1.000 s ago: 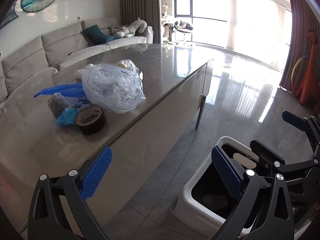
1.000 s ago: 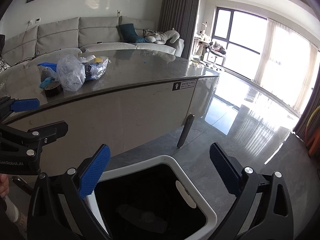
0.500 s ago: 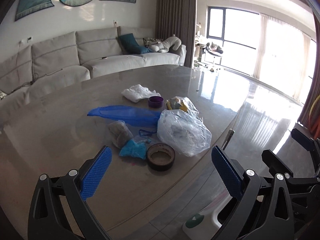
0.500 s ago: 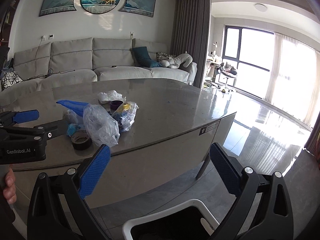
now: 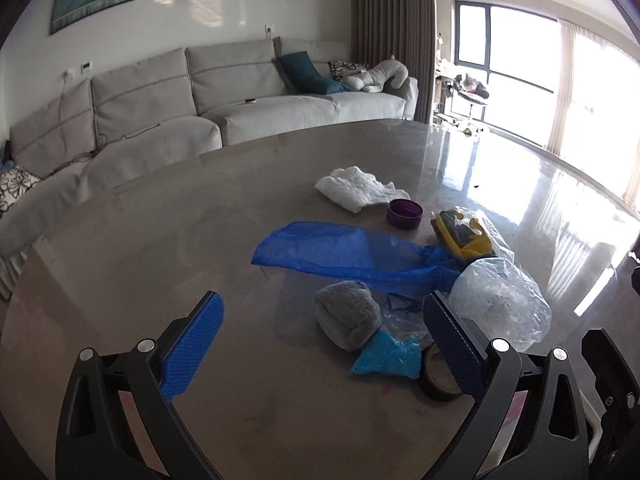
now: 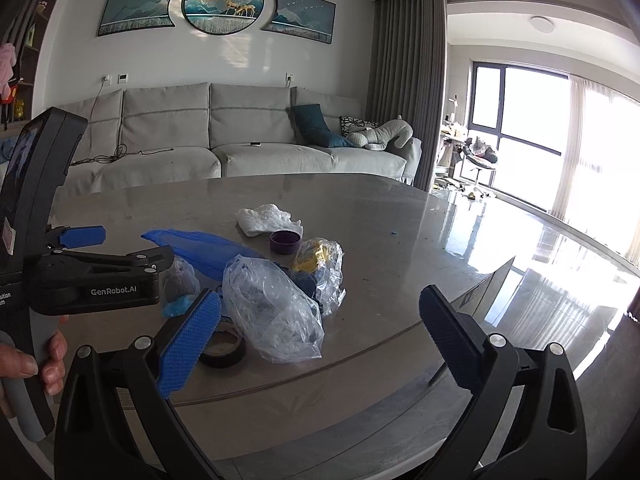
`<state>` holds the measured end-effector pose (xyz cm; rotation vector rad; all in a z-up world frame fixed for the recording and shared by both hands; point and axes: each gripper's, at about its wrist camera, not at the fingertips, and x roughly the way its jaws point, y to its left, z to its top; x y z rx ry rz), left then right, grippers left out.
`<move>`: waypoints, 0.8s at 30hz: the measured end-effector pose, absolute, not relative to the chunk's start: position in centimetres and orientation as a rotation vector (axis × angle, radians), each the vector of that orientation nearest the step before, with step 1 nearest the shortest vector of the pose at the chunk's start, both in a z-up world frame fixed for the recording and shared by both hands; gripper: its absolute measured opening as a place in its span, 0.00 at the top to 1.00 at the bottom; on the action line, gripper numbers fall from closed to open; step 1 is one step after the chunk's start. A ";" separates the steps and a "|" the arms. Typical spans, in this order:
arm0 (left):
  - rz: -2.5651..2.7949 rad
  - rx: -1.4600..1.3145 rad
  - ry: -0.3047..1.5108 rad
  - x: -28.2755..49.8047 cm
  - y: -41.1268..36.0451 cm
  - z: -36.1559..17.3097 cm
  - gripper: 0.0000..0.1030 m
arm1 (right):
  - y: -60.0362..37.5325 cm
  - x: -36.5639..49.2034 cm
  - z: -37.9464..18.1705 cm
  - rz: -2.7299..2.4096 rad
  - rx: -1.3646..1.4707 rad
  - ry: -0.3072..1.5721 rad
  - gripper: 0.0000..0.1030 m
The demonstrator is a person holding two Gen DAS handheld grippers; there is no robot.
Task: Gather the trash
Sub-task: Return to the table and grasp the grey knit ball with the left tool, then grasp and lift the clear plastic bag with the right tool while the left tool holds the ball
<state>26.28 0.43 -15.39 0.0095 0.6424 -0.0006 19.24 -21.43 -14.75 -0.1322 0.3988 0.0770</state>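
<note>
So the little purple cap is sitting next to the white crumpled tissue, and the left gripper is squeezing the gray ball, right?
Not quite. The left gripper is open and holds nothing; the gray ball just lies on the table between its fingers, as the left wrist view shows. The purple cap does sit next to the white crumpled tissue.

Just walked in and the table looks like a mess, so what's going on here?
A person is clearing trash with a handheld gripper in each hand. Both the left gripper and the right gripper are open and empty, pointed at a pile on the grey table: a clear plastic bag, a blue plastic bag, a tape roll, a purple cap, a white tissue and a grey wad. Nothing is picked up yet.
</note>
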 end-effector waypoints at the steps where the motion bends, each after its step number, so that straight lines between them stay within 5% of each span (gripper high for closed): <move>1: 0.004 -0.001 0.656 26.7 0.7 -15.9 0.05 | -21.2 19.5 -15.0 0.078 -0.135 0.405 0.04; 13: -0.012 -0.076 0.818 30.2 1.6 -19.3 0.06 | -19.9 21.3 -17.0 0.087 -0.127 0.443 0.04; 15: -0.024 -0.103 0.827 30.3 1.9 -19.5 0.26 | -19.9 21.3 -17.1 0.087 -0.128 0.444 0.04; 17: -0.107 -0.167 0.826 30.2 2.2 -19.4 0.75 | -19.8 21.4 -17.1 0.087 -0.129 0.447 0.04; 24: -0.105 -0.079 0.768 28.2 0.9 -17.6 0.83 | -19.7 21.2 -17.0 0.085 -0.132 0.443 0.04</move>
